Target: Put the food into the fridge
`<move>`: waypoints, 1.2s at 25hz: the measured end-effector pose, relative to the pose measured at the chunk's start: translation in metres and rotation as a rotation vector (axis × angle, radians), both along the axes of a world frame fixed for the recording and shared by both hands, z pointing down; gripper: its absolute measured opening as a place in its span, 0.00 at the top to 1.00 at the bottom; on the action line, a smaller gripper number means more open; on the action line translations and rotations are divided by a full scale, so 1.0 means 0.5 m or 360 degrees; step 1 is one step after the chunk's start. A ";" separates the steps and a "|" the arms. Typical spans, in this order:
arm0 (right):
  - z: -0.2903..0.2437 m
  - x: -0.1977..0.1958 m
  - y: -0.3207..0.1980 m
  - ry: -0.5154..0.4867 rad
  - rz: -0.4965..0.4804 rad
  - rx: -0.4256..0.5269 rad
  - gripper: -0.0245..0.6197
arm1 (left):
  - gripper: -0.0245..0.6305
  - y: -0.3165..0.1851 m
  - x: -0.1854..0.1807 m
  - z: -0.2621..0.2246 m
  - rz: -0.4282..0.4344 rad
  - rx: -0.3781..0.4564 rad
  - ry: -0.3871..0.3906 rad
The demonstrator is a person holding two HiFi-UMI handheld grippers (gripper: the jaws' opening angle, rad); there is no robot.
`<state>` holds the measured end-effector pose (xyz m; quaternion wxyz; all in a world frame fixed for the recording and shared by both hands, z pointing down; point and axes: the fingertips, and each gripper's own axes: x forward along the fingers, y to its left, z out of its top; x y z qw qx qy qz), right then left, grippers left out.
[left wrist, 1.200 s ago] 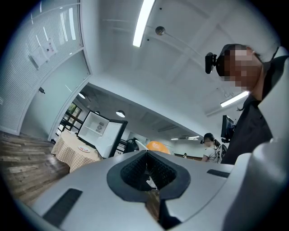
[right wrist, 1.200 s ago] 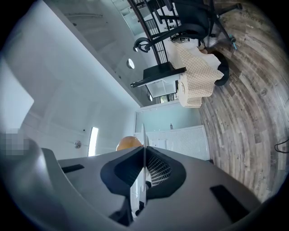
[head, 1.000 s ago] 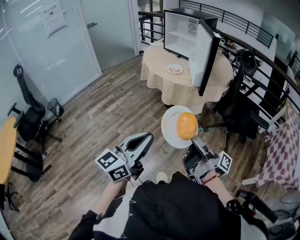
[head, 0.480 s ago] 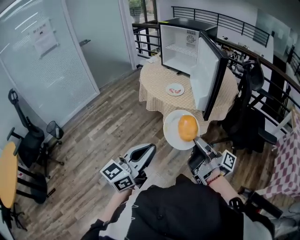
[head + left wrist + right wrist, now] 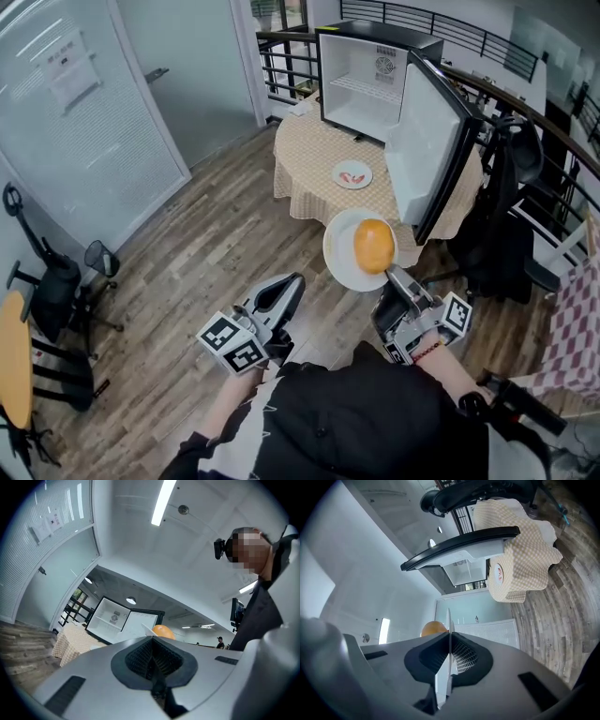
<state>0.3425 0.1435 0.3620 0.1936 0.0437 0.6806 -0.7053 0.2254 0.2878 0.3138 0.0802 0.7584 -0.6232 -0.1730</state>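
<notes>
Presently: right tongs (image 5: 394, 276) clamped on the rim of a white plate (image 5: 341, 261) bearing the round orange food (image 5: 374, 247), in mid-air, well short of the counter (image 5: 314, 155). Left tongs (image 5: 287, 287) closed, empty. Advisable: hold the plate level, and approach the open fridge (image 5: 361, 70) at the counter's far edge wide of its door (image 5: 427, 150).

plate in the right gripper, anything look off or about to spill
Nothing has spilled. The right gripper pinches the white plate by its near rim only, so the round orange food on it could roll. The fridge door stands open.
</notes>
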 end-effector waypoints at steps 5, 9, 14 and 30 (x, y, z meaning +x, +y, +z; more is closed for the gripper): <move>0.011 -0.081 -0.005 0.0030 0.0059 -0.0017 0.92 | 0.94 -0.017 -0.083 0.007 0.0096 -0.0006 -0.0009; 0.018 -0.150 -0.014 0.0019 0.0173 -0.0040 0.92 | 0.94 -0.038 -0.164 0.020 0.0210 -0.0028 -0.0006; 0.013 -0.234 -0.024 0.0005 0.0323 -0.0050 0.92 | 0.94 -0.077 -0.276 0.002 0.0355 -0.0024 -0.0022; 0.019 -0.423 -0.018 0.0056 0.0626 -0.0061 0.92 | 0.94 -0.128 -0.490 -0.009 0.0676 0.0023 -0.0012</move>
